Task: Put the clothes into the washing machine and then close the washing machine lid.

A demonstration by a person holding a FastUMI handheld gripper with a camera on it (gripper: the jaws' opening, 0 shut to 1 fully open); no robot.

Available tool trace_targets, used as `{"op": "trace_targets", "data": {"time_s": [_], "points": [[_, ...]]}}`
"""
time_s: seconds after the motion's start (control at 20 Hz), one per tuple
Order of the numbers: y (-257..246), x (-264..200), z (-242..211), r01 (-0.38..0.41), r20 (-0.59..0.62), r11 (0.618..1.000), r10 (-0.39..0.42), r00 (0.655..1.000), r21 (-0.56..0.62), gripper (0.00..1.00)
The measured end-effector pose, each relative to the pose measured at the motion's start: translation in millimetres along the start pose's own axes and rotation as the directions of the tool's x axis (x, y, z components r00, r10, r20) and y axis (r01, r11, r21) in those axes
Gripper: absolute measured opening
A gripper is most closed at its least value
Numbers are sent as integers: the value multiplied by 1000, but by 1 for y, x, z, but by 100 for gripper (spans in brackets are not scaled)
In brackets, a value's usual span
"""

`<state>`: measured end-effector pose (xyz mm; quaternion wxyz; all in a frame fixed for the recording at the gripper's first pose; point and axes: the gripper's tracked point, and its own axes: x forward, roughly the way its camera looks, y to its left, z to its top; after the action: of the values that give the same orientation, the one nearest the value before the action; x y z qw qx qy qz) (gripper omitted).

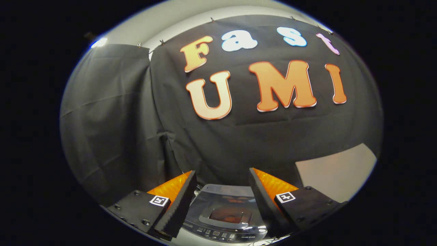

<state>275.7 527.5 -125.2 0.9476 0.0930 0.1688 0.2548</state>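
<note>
The washing machine (pixel 225 213) sits low between the two fingers, seen from above and a little behind its control panel (pixel 218 235). Its lid (pixel 227 205) lies flat and closed over the tub, a dark window (pixel 228 215) in its middle giving back a dull reddish glare. With the lid down nothing can go in, so my reading is that the lid has to come up first, or that this is a pause away from the work.

The clothes cannot be made out from here; whether any are inside the washing machine cannot be told through the window.

The gripper (pixel 222 186) hangs above the washing machine with its jaws spread wide and nothing between them, the machine's top showing through the gap. It points more at the wall than down at the washing machine, a carrying pose rather than a reaching one, as I judge it.

Behind the washing machine hangs the black cloth (pixel 239 143) of the booth, creased and pinned along its top. Behind the washing machine and to its right a pale wall panel (pixel 336 171) shows below the cloth's edge. Nothing stands between the fingers and the lid.
</note>
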Motion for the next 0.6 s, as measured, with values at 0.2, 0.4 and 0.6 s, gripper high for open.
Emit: {"op": "trace_targets", "data": {"time_s": [0.2,0.4,0.6], "points": [[-43,-90,50,64,100,996,-57,993,-63,98],[-111,-180,93,165,179,982,-147,973,-92,98],[-174,-258,116,237,226,966,-209,951,-106,98]]}}
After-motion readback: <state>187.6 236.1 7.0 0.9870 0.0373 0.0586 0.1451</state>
